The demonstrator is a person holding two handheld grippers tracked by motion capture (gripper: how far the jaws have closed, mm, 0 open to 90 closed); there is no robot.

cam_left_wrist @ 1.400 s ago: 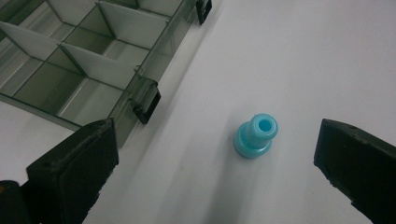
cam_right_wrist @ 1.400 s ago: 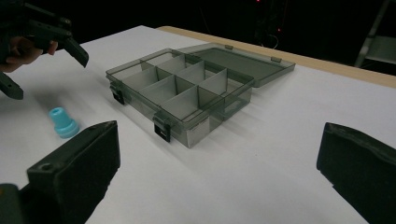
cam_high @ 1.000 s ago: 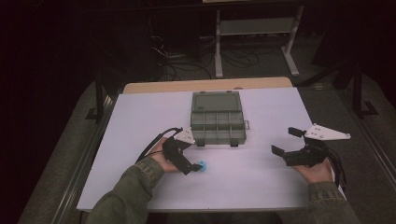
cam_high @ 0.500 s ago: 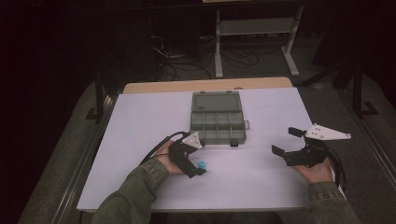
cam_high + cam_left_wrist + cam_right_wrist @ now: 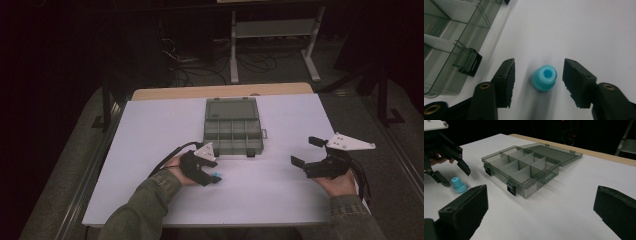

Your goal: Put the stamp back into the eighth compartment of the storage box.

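Left hand-held gripper, jaws just closing yet clear, straddles one blue plug beside one compartment box.

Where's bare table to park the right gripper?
Bare white table lies right of the open grey compartment box, around the right gripper. Crowded: left gripper, its jaws just closing around the small turquoise plastic piece, near the box's front.

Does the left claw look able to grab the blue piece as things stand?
Probably yes. The blue piece stands upright on the table between the left claw's jaws, which have just been closing but don't touch it yet. Nothing blocks them; the box sits off to one side.
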